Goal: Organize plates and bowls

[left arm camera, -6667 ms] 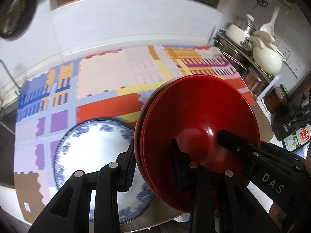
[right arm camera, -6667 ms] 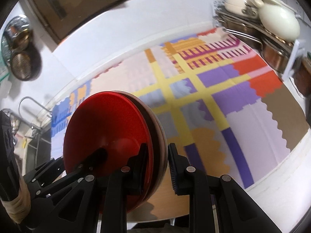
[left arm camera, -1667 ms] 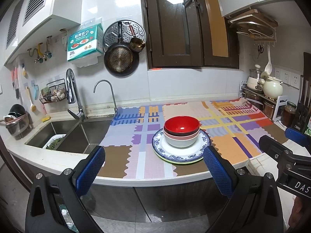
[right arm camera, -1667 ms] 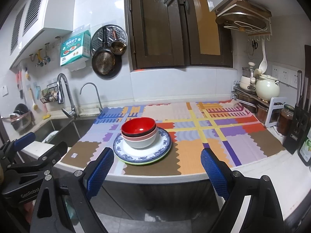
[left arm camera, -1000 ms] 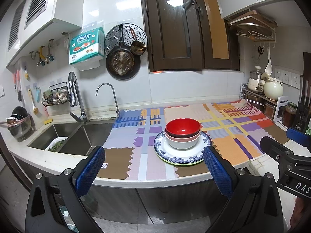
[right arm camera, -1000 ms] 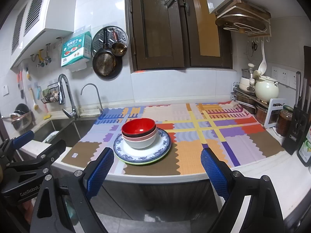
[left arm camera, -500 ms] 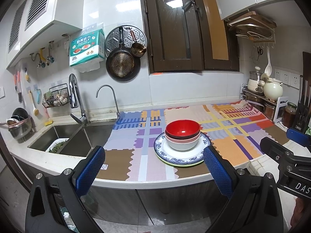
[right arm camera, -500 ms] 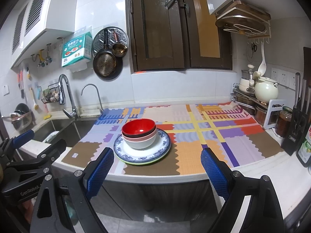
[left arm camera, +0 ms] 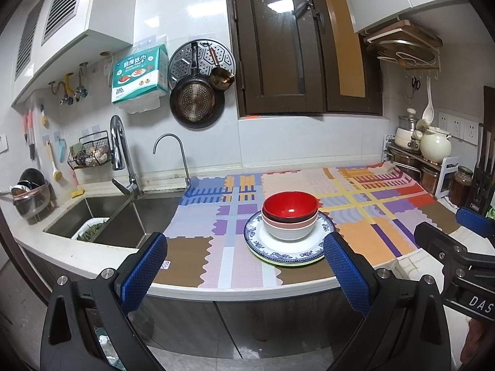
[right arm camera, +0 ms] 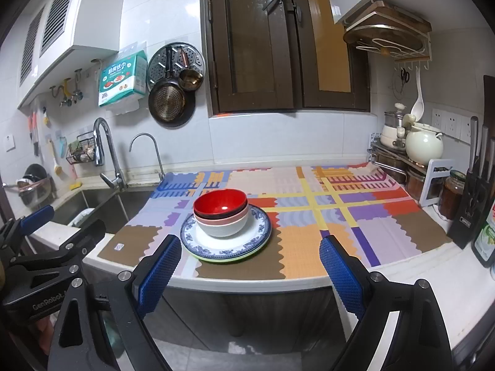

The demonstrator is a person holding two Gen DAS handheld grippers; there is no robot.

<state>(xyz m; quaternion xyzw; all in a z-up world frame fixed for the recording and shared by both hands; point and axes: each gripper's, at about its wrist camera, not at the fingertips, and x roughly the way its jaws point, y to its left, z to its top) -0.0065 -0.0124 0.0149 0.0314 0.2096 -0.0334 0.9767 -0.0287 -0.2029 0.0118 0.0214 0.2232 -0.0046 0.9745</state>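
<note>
Worktop [left arm camera: 303,284] fills the middle of the frame, covered by a patchwork mat [left arm camera: 365,213]. At frame centre, near its front edge, the plates [left arm camera: 289,250] lie stacked, carrying nested bowls [left arm camera: 289,216], a red one uppermost. Left hand-held gripper [left arm camera: 244,267] and right hand-held gripper [right arm camera: 247,267], lower frame, are both spread wide, empty, well apart from the stack.
</note>
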